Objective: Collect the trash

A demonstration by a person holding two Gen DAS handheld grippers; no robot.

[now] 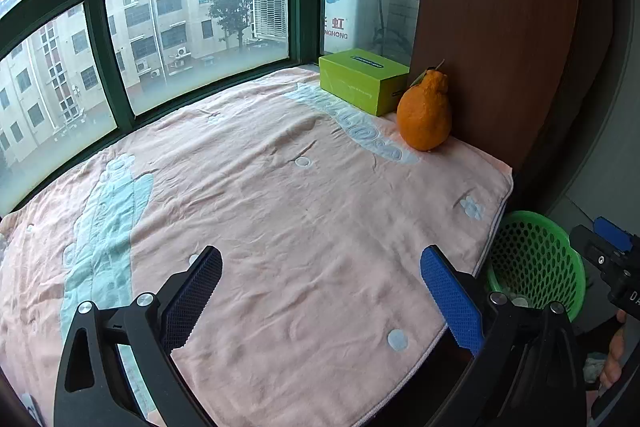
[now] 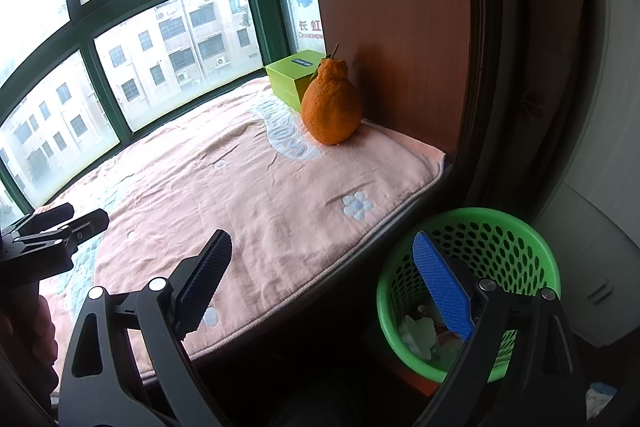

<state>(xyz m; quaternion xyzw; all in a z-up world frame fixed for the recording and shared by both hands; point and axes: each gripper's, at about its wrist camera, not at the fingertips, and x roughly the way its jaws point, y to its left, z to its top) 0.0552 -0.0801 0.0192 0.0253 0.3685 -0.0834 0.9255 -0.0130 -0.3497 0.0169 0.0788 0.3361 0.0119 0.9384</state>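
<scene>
In the basket [image 2: 472, 291], white trash [image 2: 418, 335] half hidden behind right gripper [image 2: 326, 285], both grippers' fingers spread, empty, left gripper [image 1: 324, 297] over blanket [image 1: 280, 195].

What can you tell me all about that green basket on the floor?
The green basket is round, looks like plastic, and its wall is full of small holes. It stands upright on the floor, below the edge of the pink blanket, near the brown wooden panel. Inside lie pale crumpled scraps that look like paper. The right gripper hangs above it, jaws open, not touching.
</scene>
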